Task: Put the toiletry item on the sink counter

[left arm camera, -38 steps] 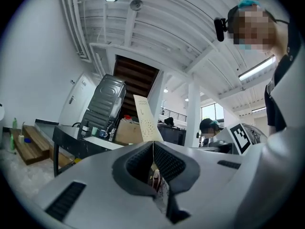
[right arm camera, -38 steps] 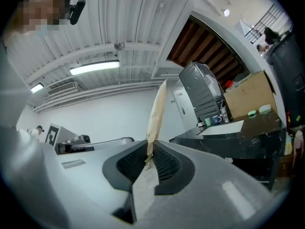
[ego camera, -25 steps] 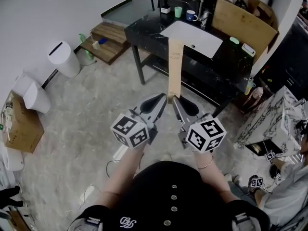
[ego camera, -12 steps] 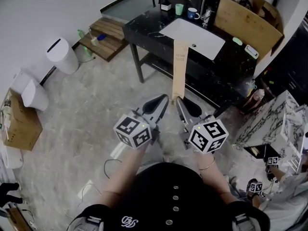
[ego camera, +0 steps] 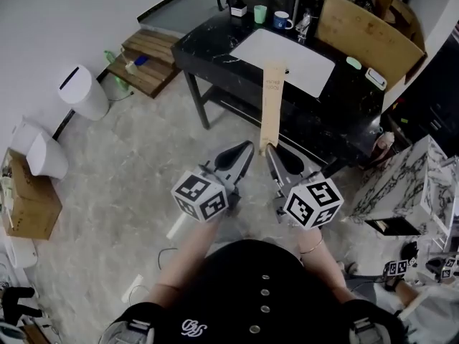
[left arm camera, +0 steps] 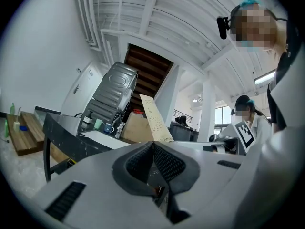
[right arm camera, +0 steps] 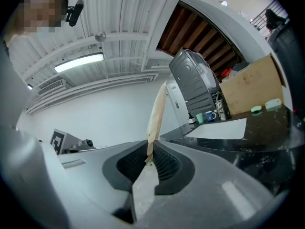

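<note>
A long flat tan toiletry packet [ego camera: 272, 106] stands upright, its lower end pinched in my right gripper [ego camera: 269, 149], which is shut on it. In the head view its top overlaps the white sink basin [ego camera: 301, 59] set in the black sink counter [ego camera: 208, 38], still held well above the floor in front of the counter. The right gripper view shows the toiletry packet [right arm camera: 156, 113] rising from between the right gripper's [right arm camera: 149, 149] pads. My left gripper [ego camera: 247, 147] hangs just left of it, shut with nothing in it. In the left gripper view, the left gripper [left arm camera: 152, 144] has its pads together and the toiletry packet [left arm camera: 155, 118] shows beyond them.
On the counter stand a green cup [ego camera: 258, 13], a blue mug [ego camera: 282, 21] and a big cardboard box [ego camera: 366, 27]. A white bin [ego camera: 80, 92] and a wooden platform [ego camera: 147, 63] lie left of it. A marbled box [ego camera: 409, 178] sits at the right.
The counter has slid lower and nearer in the head view, so the packet's top now overlaps the basin. Both grippers keep their pose and their grip.
</note>
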Demonstrator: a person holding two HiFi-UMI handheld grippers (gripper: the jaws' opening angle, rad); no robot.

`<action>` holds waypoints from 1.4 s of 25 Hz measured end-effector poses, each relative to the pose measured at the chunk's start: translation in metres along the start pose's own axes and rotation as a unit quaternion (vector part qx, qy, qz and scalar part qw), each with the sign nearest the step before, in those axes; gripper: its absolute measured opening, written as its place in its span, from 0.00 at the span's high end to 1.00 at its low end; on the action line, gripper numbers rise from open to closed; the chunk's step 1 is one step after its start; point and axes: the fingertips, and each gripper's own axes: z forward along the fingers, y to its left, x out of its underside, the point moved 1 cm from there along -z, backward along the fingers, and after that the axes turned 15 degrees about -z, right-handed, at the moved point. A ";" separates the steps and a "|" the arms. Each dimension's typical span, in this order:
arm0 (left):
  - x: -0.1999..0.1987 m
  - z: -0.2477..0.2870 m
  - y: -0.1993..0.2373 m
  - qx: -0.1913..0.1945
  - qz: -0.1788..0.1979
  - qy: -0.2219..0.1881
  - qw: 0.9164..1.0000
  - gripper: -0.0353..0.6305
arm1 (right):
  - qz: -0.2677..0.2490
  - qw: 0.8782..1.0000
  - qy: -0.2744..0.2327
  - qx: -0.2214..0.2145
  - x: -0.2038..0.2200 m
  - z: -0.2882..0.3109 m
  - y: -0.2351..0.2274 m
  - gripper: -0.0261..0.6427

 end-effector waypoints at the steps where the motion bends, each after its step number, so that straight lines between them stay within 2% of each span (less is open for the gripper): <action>1: -0.003 0.005 0.008 0.001 -0.002 0.004 1.000 0.93 | 0.004 1.000 -0.001 0.004 0.000 0.008 -0.005 0.92; 18: -0.100 0.096 0.130 0.051 -0.013 0.025 0.998 0.93 | 0.012 0.998 0.018 0.056 -0.012 0.161 -0.079 0.92; 28: -0.134 0.129 0.189 0.072 -0.013 0.050 0.996 0.93 | 0.026 0.994 0.018 0.105 -0.007 0.218 -0.120 0.92; 35: -0.138 0.145 0.211 0.086 -0.011 0.067 0.994 0.93 | 0.029 0.994 0.029 0.105 0.001 0.248 -0.118 0.92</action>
